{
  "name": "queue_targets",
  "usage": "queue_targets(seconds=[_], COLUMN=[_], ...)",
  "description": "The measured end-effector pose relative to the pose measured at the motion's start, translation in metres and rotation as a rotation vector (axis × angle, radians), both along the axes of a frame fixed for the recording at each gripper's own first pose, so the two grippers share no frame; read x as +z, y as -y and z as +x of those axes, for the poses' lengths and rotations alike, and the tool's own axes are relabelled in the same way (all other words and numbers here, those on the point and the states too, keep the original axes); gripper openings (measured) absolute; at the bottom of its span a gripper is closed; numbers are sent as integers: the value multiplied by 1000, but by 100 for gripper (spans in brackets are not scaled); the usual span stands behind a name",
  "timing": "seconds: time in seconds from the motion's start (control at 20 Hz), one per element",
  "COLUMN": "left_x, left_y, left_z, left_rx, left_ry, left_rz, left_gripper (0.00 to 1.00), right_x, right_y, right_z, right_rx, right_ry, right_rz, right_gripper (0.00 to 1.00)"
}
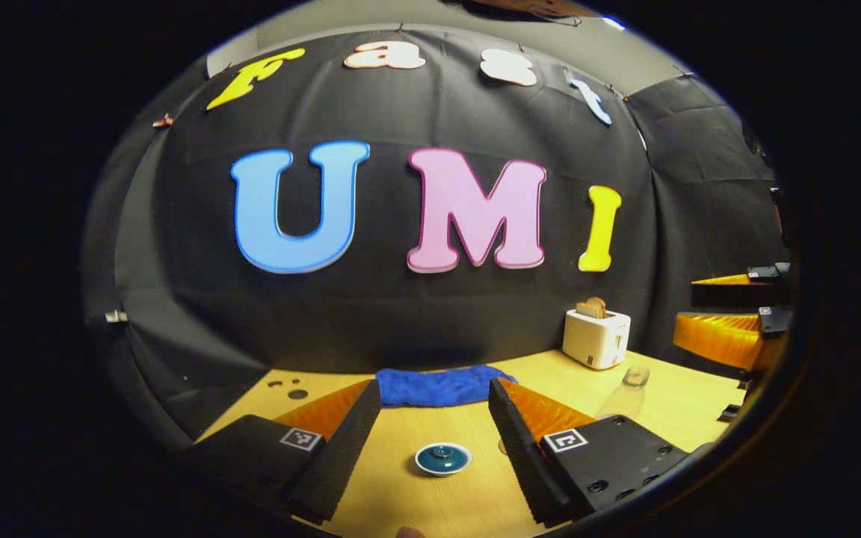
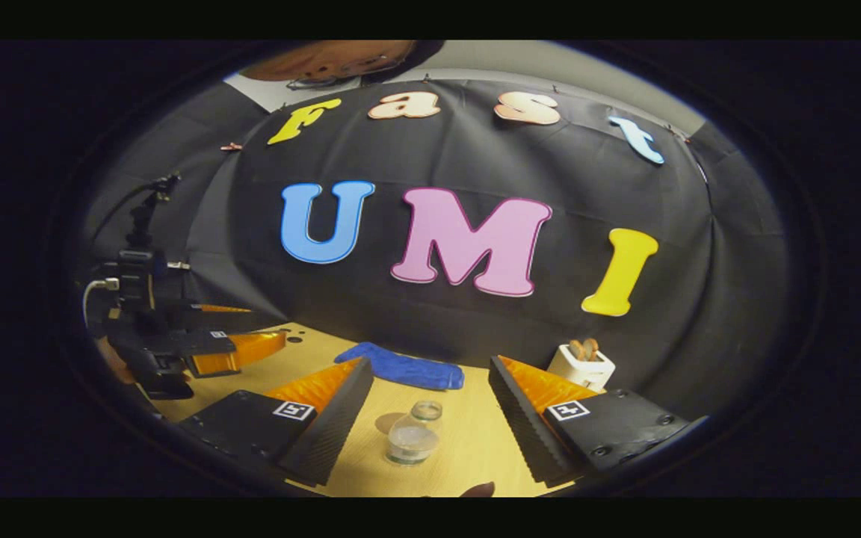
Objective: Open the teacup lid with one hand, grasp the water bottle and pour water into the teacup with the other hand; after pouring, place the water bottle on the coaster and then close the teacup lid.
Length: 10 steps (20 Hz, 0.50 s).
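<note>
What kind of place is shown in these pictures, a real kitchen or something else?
Probably a staged recording booth, not a real kitchen: black cloth walls a wooden table, where a toaster, a blue towel and a water bottle stand like props.

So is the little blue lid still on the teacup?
Yes, on. The teal lid sits on top, knob up, between the open left gripper fingers, not yet gripped.

Black cloth (image 1: 430, 314) is hanging behind a wooden table (image 1: 684, 403); a toaster (image 1: 596, 338) and a blue towel (image 1: 438, 385) are sitting by it.
</note>
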<state>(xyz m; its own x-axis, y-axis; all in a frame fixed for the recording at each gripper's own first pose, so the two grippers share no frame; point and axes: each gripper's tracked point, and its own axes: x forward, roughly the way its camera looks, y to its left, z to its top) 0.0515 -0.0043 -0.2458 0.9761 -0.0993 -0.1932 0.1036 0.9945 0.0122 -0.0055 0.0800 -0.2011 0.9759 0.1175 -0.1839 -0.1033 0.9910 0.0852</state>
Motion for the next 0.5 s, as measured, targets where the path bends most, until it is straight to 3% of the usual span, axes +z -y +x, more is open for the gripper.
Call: queue_targets(seconds=[0.35, 0.5], left_x=[-119, -148], left_y=[0, 4], left_z=[36, 45], left_rx=[12, -4], left_ry=[-84, -115], left_rz=[-24, -9], left_gripper=[90, 80], right_x=[-79, -93], right_y=[-14, -15], right_z=[-14, -15], right_rx=[-2, -12], right_ry=[-88, -106], right_rz=[-34, -26], right_gripper=[96, 97])
